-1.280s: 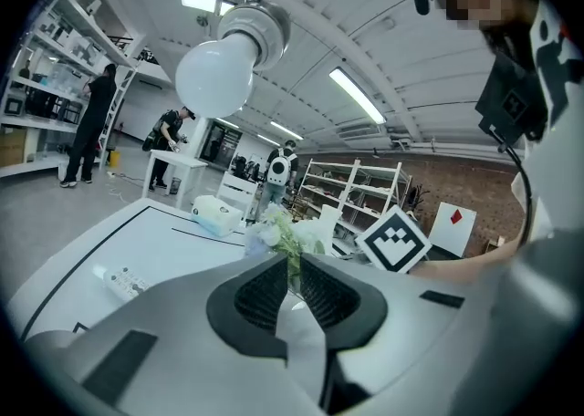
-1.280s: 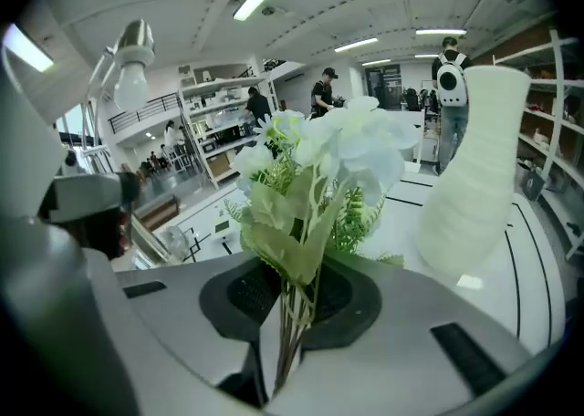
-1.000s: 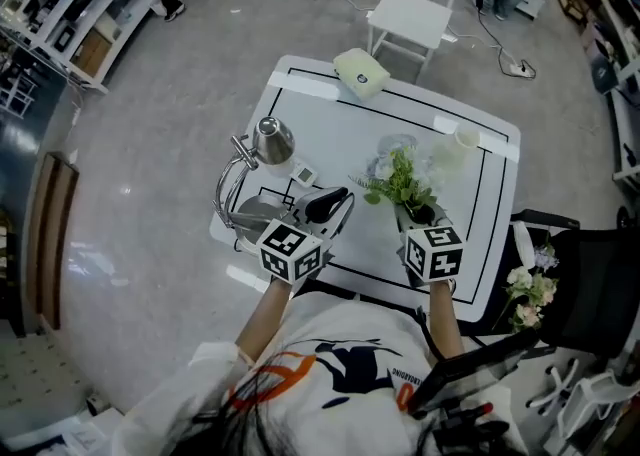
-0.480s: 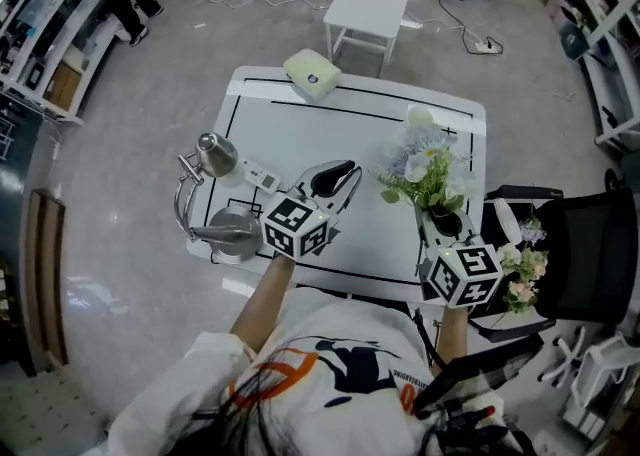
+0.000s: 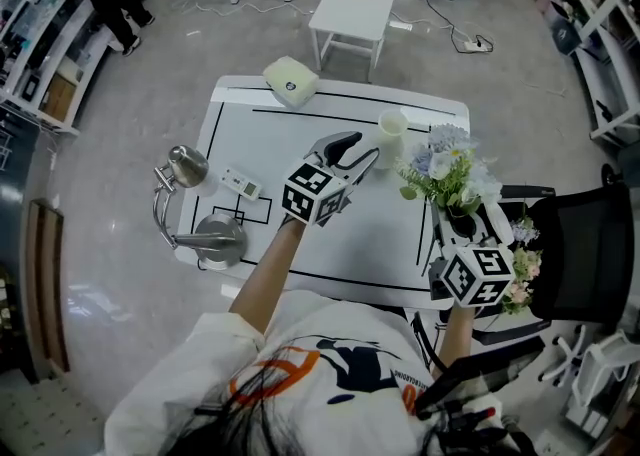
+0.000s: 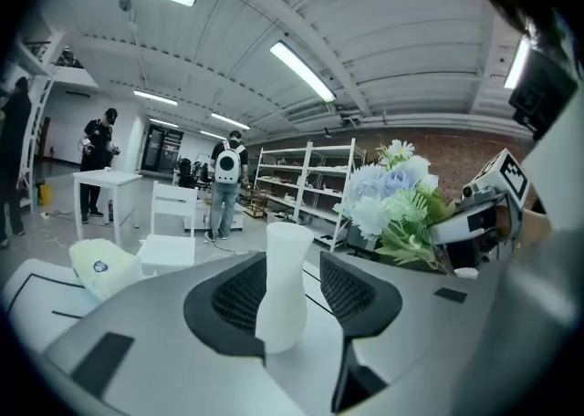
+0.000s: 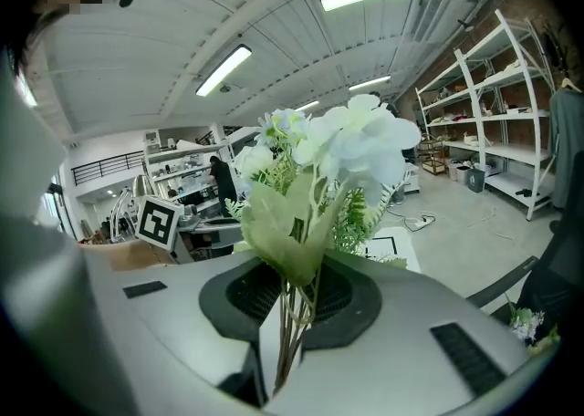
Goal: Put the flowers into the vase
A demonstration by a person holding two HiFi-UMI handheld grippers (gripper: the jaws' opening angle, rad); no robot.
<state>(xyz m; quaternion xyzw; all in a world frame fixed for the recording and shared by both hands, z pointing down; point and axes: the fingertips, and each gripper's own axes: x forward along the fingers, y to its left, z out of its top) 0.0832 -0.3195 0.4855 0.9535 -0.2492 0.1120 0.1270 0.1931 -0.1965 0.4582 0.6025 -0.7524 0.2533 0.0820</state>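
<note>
A white vase (image 5: 392,134) stands upright on the white table (image 5: 260,129), right of centre. My left gripper (image 5: 354,151) points at it from the left, fingertips just short of it. Its jaws have just been opening. In the left gripper view the vase (image 6: 283,286) shows between the spread pads, which do not press on it. My right gripper (image 5: 462,222) is shut on the stems (image 7: 292,332) of a bunch of white and pale blue flowers (image 5: 450,166). The bunch stands upright over the table's right edge, right of the vase.
A metal desk lamp (image 5: 188,206) and a small white device (image 5: 241,184) sit at the table's left. A pale green pouch (image 5: 290,79) lies at the far edge, a white chair (image 5: 352,10) behind it. Another flower bunch (image 5: 520,266) rests on a black chair at the right.
My left gripper has moved from the table's near edge towards the vase and its jaws have spread. The right gripper has carried the flowers up and to the right of the vase.
</note>
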